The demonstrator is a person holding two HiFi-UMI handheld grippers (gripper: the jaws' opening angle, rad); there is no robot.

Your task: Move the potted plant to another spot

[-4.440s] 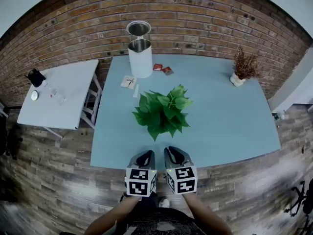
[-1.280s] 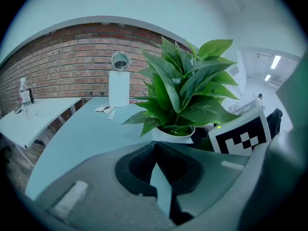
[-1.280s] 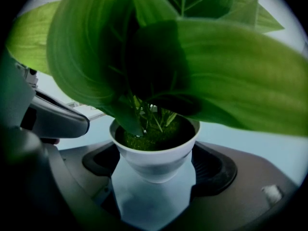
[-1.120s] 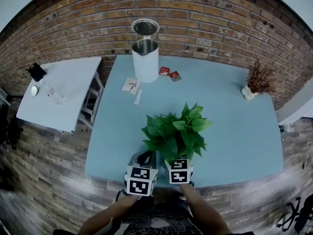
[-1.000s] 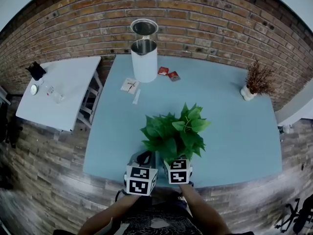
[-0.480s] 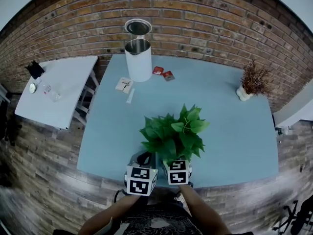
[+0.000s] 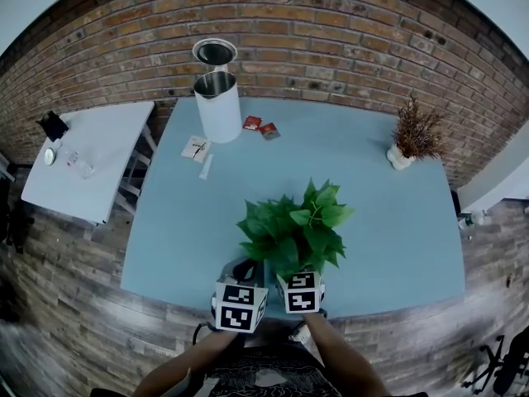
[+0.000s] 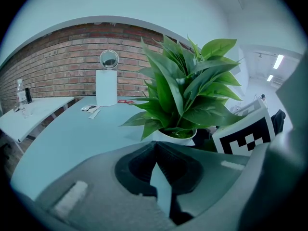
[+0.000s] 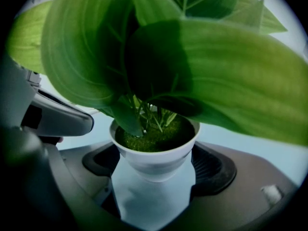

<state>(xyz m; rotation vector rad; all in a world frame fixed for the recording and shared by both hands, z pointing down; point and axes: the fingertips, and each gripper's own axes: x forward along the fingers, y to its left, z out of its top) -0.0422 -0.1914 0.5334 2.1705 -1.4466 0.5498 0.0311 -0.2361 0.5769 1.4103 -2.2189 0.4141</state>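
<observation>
Plant: the plant point(image 7: 293, 231) is at the lower centre of the head view, near the front edge of the table point(image 7: 397, 222). I cannot tell whether its white pot is touching the table.
Right claw: my right claw point(image 9: 154, 172) grips the pot, one jaw on each side.
Left claw: my left claw point(image 8: 155, 153) is just left of the pot, jaws together, holding nothing.
Farther off: kettle point(image 7: 216, 98) at upper left, lid up; dried sprig point(image 7: 411, 135) at upper right.

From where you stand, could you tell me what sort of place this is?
Likely an indoor studio or office room: an exposed brick wall, a wood-plank floor, and a blue table with a white kettle and a dried-plant vase.
</observation>
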